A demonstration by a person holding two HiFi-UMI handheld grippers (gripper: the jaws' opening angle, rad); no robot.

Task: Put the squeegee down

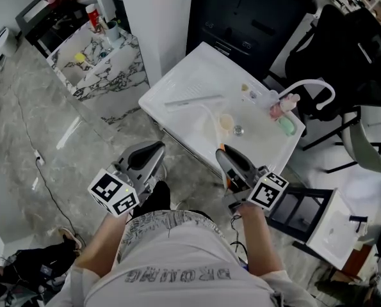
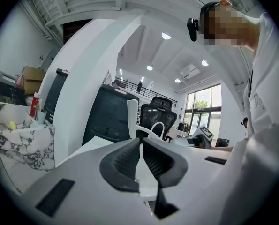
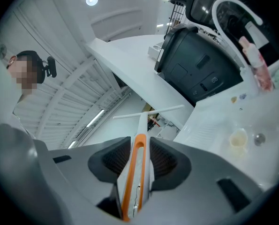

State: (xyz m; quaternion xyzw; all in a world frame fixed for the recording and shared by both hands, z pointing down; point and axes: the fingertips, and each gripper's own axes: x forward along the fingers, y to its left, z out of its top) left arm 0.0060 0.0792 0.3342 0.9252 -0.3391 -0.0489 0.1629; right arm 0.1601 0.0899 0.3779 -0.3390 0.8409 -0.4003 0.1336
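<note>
The squeegee is white with an orange-trimmed handle. Its blade is level over the flat left part of the white sink unit. My right gripper is shut on the handle, near the sink's front edge; in the right gripper view the handle runs straight out between the jaws. My left gripper hangs left of the sink's front corner, off the unit. Its jaws stand closed with nothing between them.
The basin holds a pale cup beside the drain. A white faucet, a pink bottle and a green sponge stand at the right end. A black chair, a dark cabinet and a marble counter surround the sink.
</note>
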